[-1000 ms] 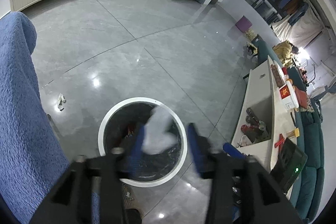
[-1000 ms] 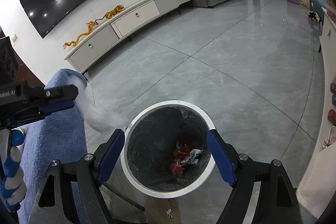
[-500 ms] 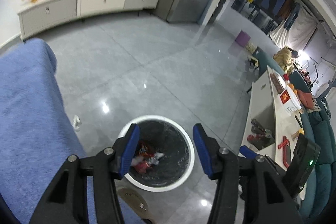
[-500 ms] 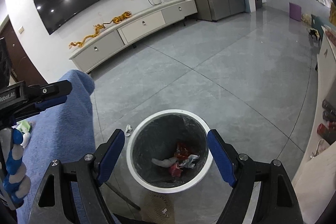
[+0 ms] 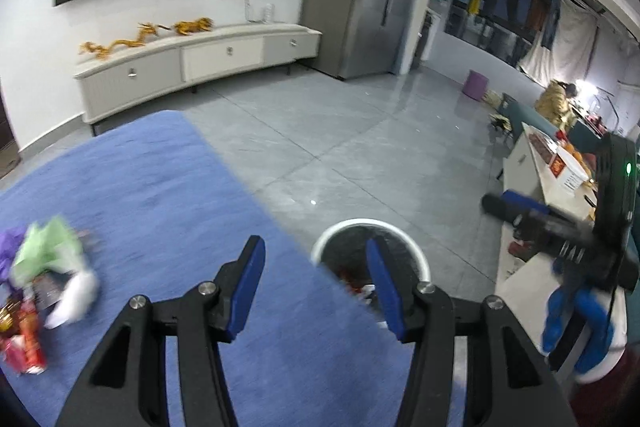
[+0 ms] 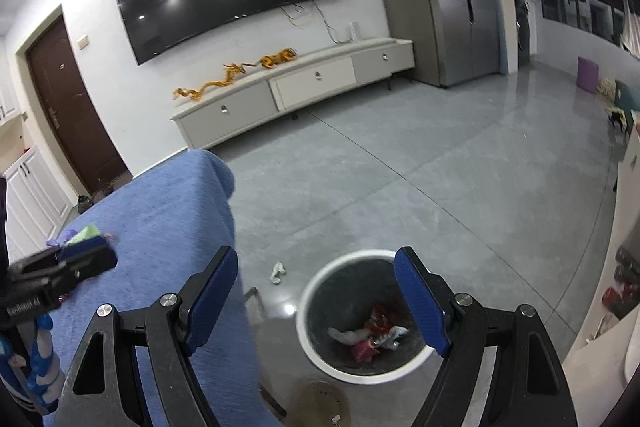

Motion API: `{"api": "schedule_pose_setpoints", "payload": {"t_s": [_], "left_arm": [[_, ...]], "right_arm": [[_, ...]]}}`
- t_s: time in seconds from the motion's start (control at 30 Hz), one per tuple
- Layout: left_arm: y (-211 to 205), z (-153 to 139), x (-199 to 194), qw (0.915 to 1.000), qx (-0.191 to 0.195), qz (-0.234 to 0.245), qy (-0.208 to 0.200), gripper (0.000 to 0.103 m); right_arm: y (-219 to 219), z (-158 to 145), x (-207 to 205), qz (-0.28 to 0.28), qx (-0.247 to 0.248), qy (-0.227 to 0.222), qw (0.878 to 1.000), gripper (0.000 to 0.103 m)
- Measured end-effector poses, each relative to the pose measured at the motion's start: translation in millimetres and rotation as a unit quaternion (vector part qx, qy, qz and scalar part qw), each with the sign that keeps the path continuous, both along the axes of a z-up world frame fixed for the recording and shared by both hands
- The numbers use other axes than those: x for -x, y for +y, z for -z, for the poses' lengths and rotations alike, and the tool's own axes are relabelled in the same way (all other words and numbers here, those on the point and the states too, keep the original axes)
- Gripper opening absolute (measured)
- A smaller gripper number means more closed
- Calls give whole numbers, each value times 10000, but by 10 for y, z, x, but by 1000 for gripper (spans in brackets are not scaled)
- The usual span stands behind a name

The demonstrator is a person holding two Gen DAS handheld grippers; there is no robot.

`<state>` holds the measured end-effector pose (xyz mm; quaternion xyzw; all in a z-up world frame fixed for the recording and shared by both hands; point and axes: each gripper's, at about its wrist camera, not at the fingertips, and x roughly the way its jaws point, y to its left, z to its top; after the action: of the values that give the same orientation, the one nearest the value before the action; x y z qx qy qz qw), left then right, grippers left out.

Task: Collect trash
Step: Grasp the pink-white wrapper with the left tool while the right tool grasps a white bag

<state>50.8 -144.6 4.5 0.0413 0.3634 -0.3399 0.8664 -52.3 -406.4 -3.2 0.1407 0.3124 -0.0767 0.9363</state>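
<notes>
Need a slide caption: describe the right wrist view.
Open right gripper above a white-rimmed bin holding wrappers, beside a blue-covered table.

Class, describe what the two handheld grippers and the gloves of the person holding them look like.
Each gripper, left and right, is a black frame of triangular cut-out arms with silver bolts, ending in two blue textured pads. The left one's body carries white lettering; the right one's shows a green light. Both hands wear blue-and-white gloves.
</notes>
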Motion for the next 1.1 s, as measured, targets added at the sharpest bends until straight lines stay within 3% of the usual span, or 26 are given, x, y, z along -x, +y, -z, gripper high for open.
{"api": "schedule_pose_setpoints", "payload": {"t_s": [0.23, 0.47, 0.6, 0.9, 1.1], "left_arm": [[1270, 86, -32, 9956, 259, -898, 35, 51], [2585, 374, -134, 9793, 61, -2011, 227, 51], [3041, 531, -216, 9743, 47, -2202, 482, 51], [3298, 831, -529, 9774, 305, -1791, 1081, 51], [3229, 819, -679, 9822, 322, -1495, 1086, 51]], "right_arm": [[468, -159, -215, -444, 130, -29, 9989, 79], [1100, -99, -586, -1112, 249, 180, 9933, 79], [1474, 0, -714, -1478, 288, 325, 9881, 79], [2169, 258, -1068, -2279, 243, 733, 9706, 79], [2430, 356, -1283, -2670, 113, 864, 9598, 78]]}}
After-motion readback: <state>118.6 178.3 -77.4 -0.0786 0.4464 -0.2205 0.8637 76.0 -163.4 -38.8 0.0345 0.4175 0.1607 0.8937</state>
